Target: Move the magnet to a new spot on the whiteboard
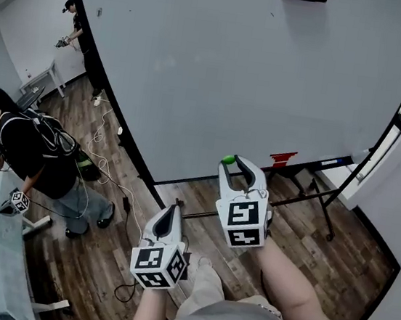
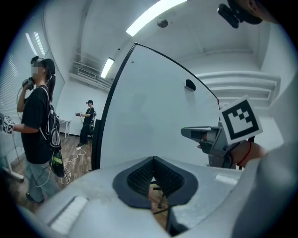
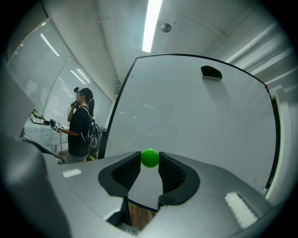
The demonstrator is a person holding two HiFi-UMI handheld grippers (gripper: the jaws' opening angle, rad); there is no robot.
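Magnet (image 3: 150,158): a small green ball, pinched at its sides between the tips of the right gripper (image 1: 233,164) and held just off the lower part of the whiteboard (image 1: 235,65). It looks light, hard and smooth, so it could roll out of the pads unless gripped across its middle. The right gripper points level at the board, while the left gripper (image 1: 172,207) sits nearer and to the left, jaws together and empty.

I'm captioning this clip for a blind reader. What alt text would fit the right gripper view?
The right tongs pinch a small round green magnet at their tips in front of a large black-framed whiteboard. A dark block sits near the board's top, and a person in a black shirt stands at left.
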